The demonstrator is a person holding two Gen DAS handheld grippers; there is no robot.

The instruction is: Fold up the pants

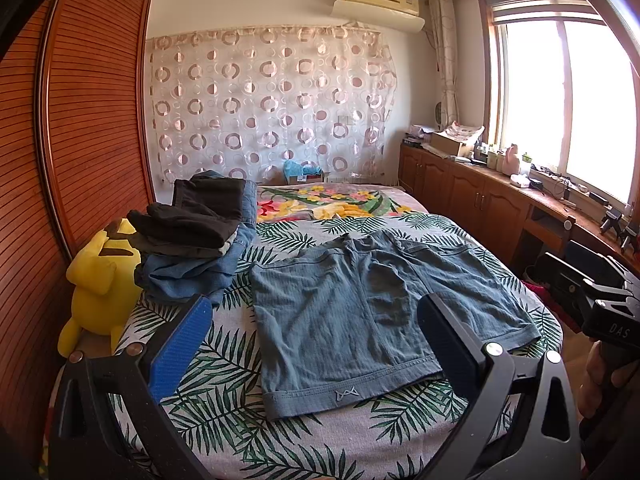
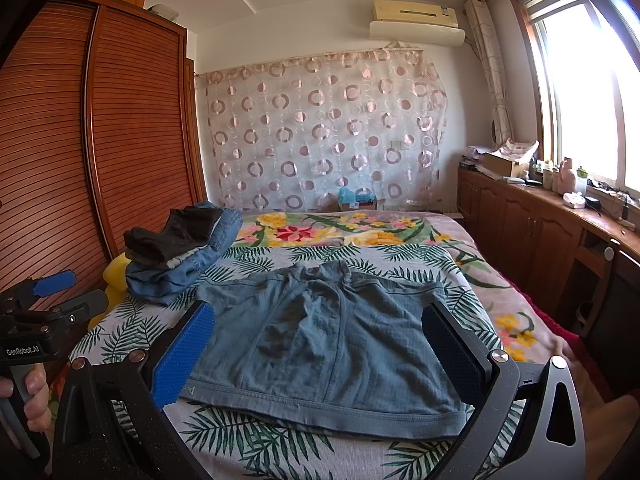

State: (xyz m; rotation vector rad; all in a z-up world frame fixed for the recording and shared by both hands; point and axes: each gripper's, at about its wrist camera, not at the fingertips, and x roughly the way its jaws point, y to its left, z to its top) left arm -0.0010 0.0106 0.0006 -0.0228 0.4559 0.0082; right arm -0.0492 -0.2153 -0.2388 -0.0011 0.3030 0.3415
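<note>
Both hand-held grippers, left [image 1: 316,344] & right [image 2: 320,352], gape wide, empty; we'd pinch the shorts [image 1: 360,300] at the near waistband corners, fold evenly.

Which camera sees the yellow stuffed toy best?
The left wrist view. There the yellow stuffed toy shows most of its body, sitting beside the wardrobe at the bed's edge, next to the stack of folded clothes. In the right wrist view only a small yellow patch peeks out behind that stack.
</note>
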